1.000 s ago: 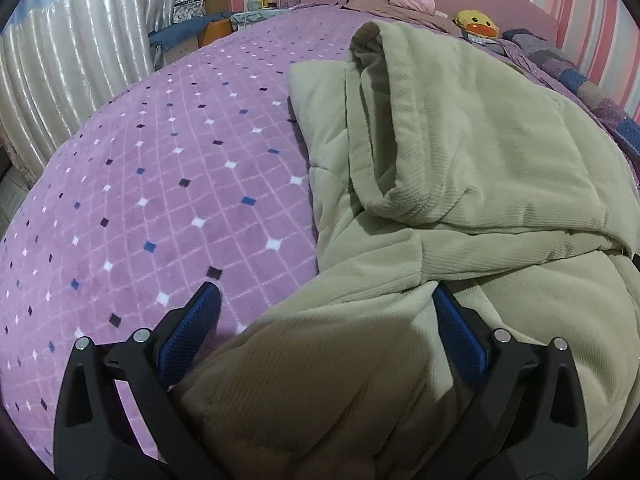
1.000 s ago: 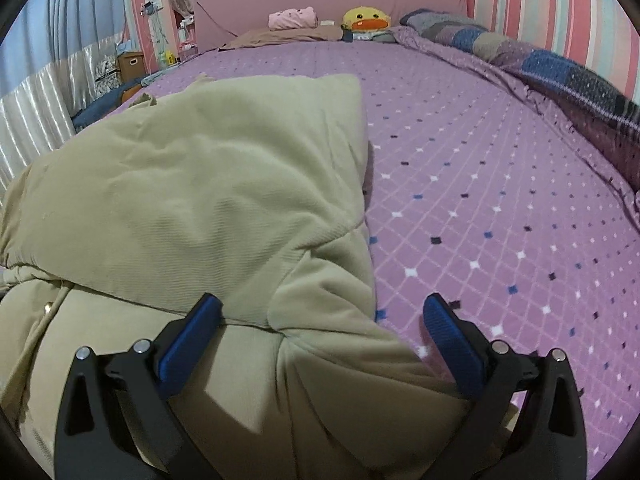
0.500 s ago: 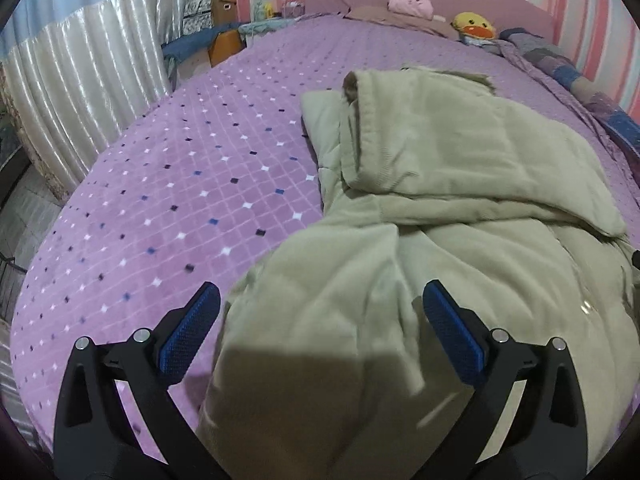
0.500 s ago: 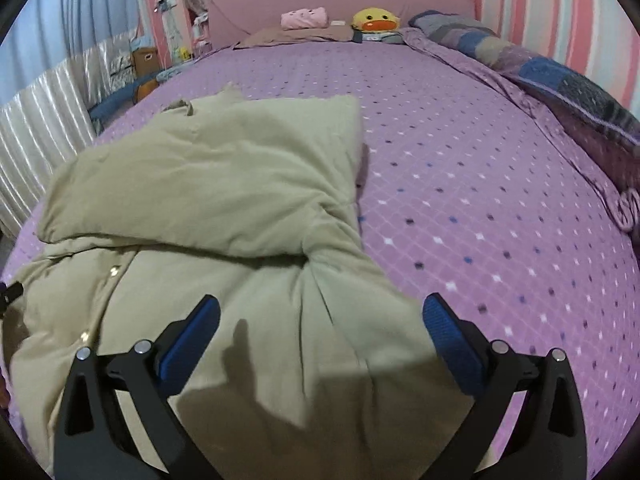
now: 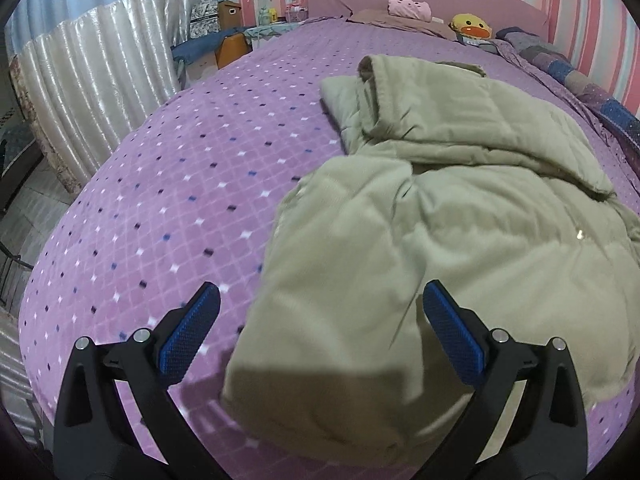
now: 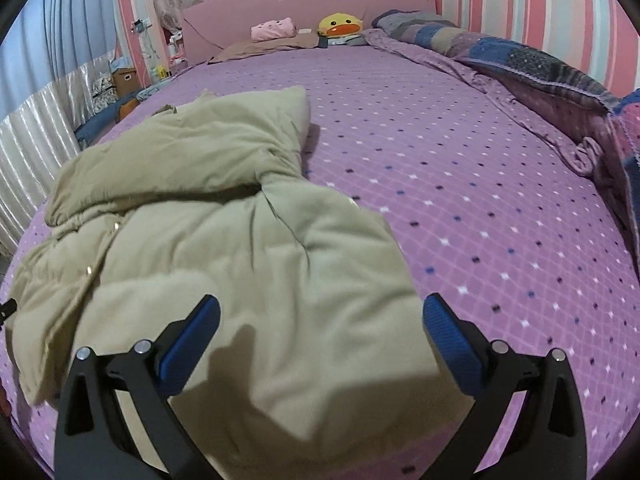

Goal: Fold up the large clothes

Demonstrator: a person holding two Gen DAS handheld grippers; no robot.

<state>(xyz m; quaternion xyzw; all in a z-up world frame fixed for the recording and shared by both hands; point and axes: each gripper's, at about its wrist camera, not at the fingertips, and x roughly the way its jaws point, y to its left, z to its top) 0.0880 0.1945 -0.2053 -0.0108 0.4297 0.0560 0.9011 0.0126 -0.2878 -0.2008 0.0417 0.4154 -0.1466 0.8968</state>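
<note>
A puffy, quilted olive coat (image 5: 460, 208) is spread crumpled on the plush purple diamond-patterned bed (image 5: 180, 200). Left gripper (image 5: 320, 330) and right gripper (image 6: 320, 340) are held above it, jaws wide, empty.

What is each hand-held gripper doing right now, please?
Left hand-held gripper: open, holding nothing, above the beige coat.
Right hand-held gripper: open, holding nothing, above the same coat.
</note>
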